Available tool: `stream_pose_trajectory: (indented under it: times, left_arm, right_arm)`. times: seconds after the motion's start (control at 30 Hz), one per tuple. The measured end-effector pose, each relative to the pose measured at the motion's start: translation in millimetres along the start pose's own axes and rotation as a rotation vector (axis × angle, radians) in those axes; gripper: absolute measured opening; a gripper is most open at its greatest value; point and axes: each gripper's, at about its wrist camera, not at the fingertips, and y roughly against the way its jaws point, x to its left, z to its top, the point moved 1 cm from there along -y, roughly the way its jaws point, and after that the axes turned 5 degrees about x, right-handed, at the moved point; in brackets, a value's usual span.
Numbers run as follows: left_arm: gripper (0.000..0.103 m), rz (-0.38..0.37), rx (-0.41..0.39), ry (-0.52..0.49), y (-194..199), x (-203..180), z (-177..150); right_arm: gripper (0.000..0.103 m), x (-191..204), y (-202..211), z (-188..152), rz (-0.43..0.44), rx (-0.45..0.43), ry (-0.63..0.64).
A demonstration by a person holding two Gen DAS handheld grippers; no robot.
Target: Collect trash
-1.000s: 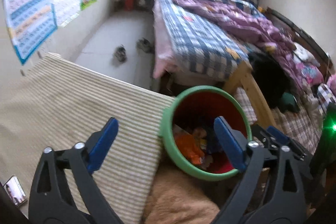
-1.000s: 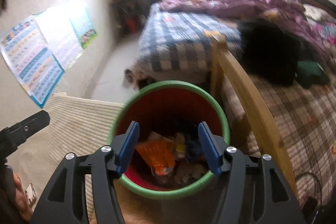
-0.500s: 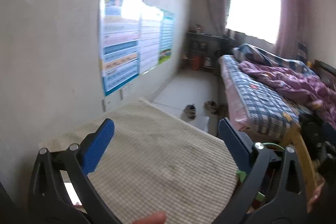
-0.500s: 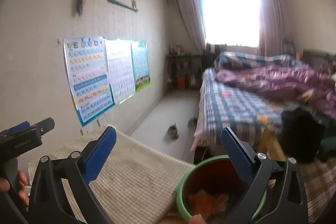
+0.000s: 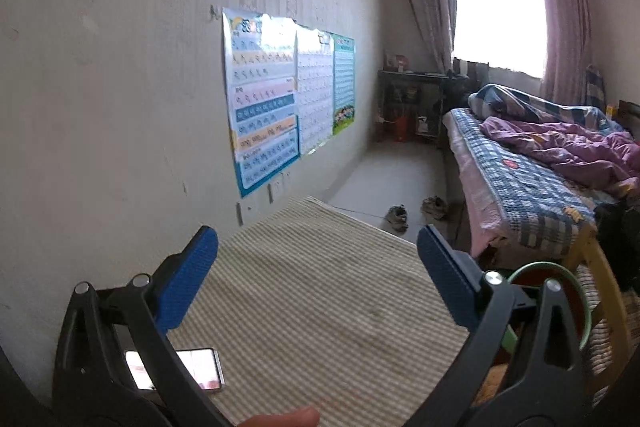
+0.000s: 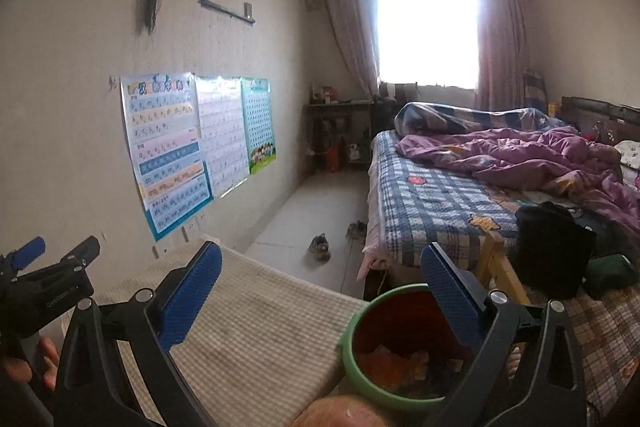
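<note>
Hovering above the striped worktop, both tongs are standing wide apart with nothing between the blue pads. The left tongs are pointing across the worktop toward the wall with the charts. The right tongs have just been opening, and they are empty as well.

The trash bin, green outside and red inside, is standing just beside the right edge of the worktop, between it and the wooden bed frame. Inside it, orange wrappers and other scraps are lying at the bottom, so I judge that some collecting is already done. On the worktop itself I am seeing no loose trash; only a phone with a lit screen is lying near the left front corner. If more trash is left, it is lying somewhere outside these views, perhaps on the floor or the bed, and I cannot tell this.

Three charts are hanging on the wall, but their writing is too small to read. On the left tongs, seen from the right camera, a pale printed word is showing, yet it is too blurred to spell.
</note>
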Motion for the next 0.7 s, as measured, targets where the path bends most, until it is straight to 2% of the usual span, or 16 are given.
stream_pose_trajectory:
  times: [0.47,0.7]
  left_arm:
    - [0.098,-0.056,0.077,0.008,-13.8,4.8,-5.1]
    - [0.098,-0.073,0.095,0.014,-13.6,6.7,-6.4]
  right_arm:
    - [0.097,11.4,-7.9,-10.9,-0.005,0.071,0.009]
    - [0.097,20.0,-0.3,-12.2,-0.009,0.065,0.037]
